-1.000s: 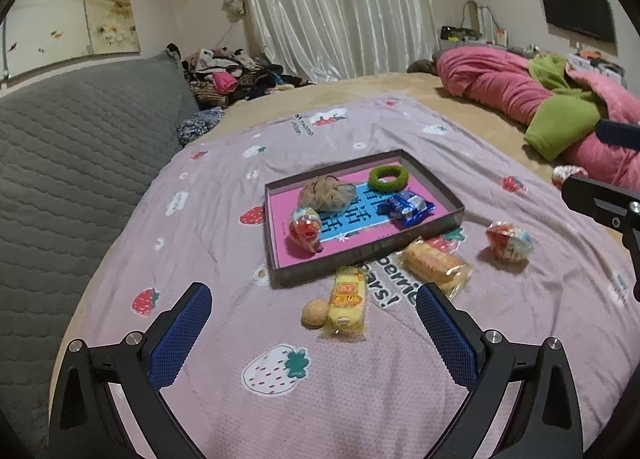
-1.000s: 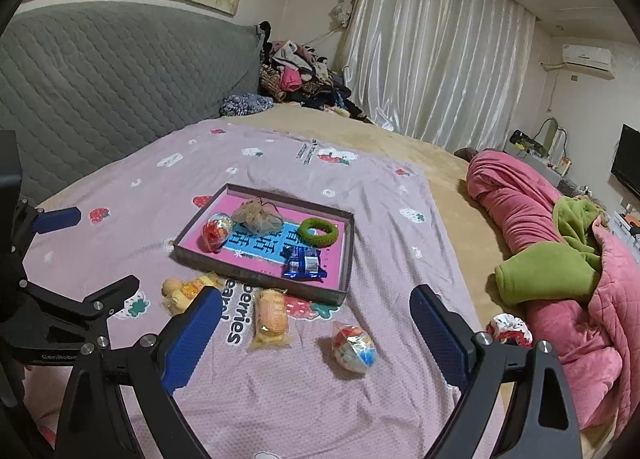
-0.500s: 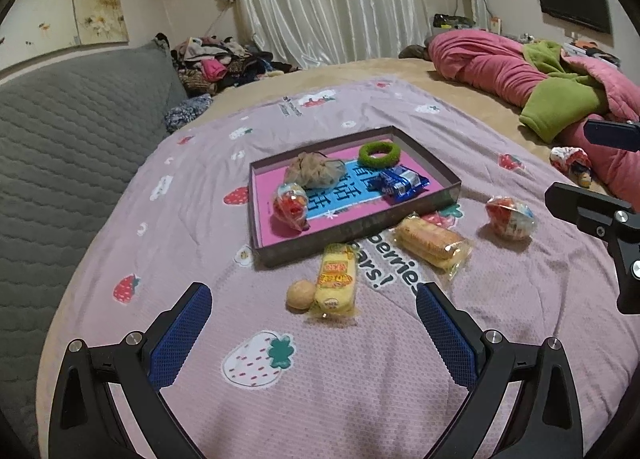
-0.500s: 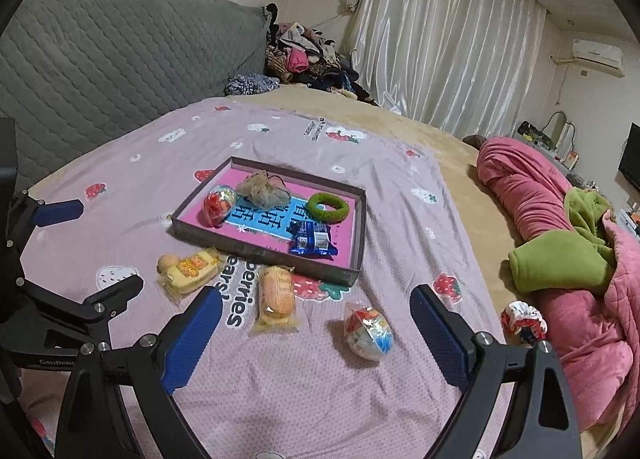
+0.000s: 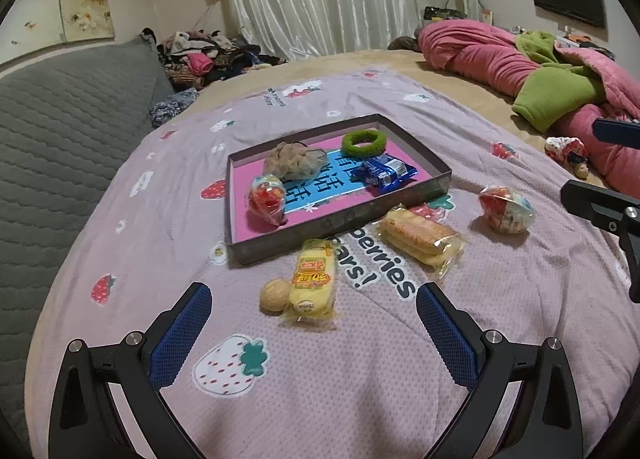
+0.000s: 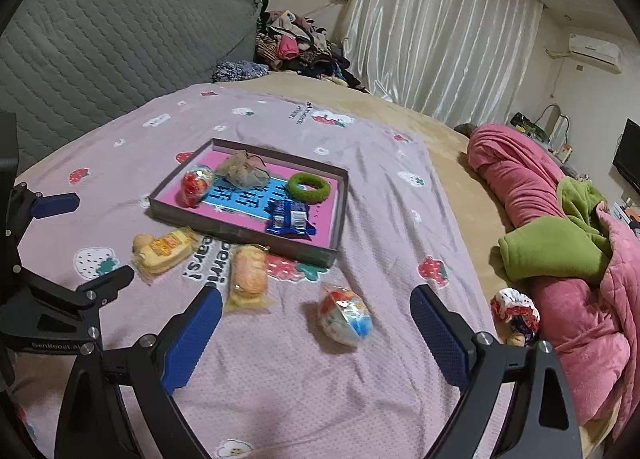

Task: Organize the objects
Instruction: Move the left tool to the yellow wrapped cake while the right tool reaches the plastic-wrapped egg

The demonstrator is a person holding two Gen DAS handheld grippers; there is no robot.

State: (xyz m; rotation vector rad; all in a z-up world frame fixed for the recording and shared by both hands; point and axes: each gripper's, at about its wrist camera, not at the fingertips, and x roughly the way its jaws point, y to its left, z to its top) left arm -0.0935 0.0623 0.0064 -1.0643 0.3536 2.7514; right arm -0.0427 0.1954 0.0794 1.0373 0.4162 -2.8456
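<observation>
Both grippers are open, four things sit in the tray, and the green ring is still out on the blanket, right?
Not quite: the green ring already lies inside the tray, as the left wrist view shows. The left gripper and right gripper are open, and four things sit in the tray.

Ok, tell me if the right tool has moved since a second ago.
Yes. The right tool has advanced toward the tray, which now looms larger.

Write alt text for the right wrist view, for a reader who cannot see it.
The open right gripper hovers over a pink strawberry-print blanket, its blue-padded fingers framing a foil-wrapped toy egg. Beyond lie two yellow wrapped snack cakes and a shallow pink-lined cardboard tray holding a fuzzy green ring and other items.
</observation>
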